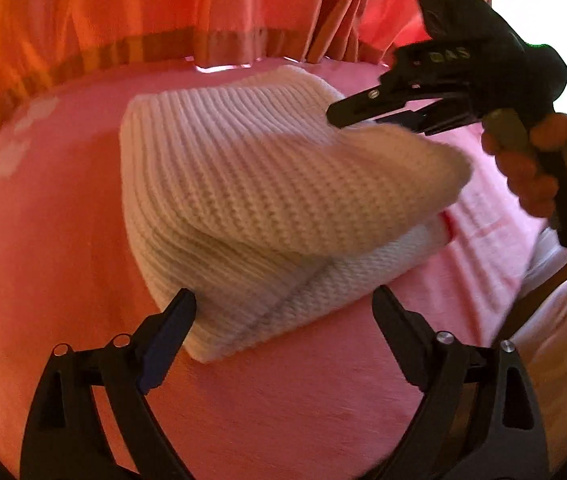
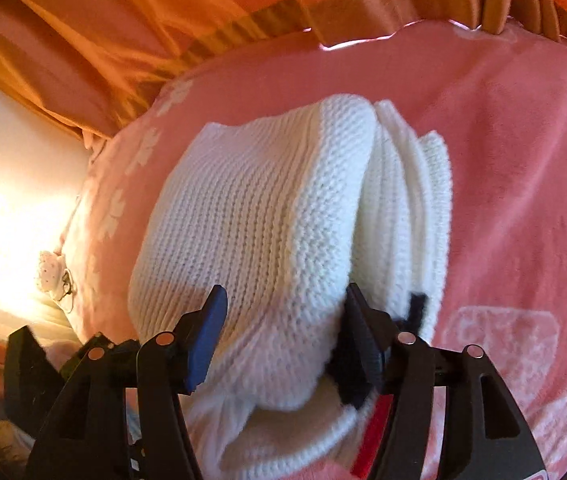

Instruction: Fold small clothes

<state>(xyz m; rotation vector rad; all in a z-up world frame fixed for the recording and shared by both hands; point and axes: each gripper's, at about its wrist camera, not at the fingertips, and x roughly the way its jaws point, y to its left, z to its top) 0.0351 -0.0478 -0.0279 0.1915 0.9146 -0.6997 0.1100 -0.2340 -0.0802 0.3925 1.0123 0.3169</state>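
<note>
A white ribbed knit garment (image 1: 243,200) lies folded on a pink blanket (image 1: 63,240). My left gripper (image 1: 283,304) is open, its fingers on either side of the garment's near corner, holding nothing. My right gripper (image 1: 367,116) comes in from the right, and one fold of the garment's far right edge lies between its jaws, lifted over the lower layers. In the right wrist view that thick white fold (image 2: 283,240) fills the gap of the right gripper (image 2: 283,300), whose jaws stand apart around it. More folded layers (image 2: 411,208) lie to the right.
Orange-red curtains (image 1: 163,8) hang behind the bed. The blanket (image 2: 523,160) has white flower patterns. A small white spotted object (image 2: 49,270) lies at the bed's left edge. A hand (image 1: 531,168) holds the right gripper's handle. A bright window shows at the upper right.
</note>
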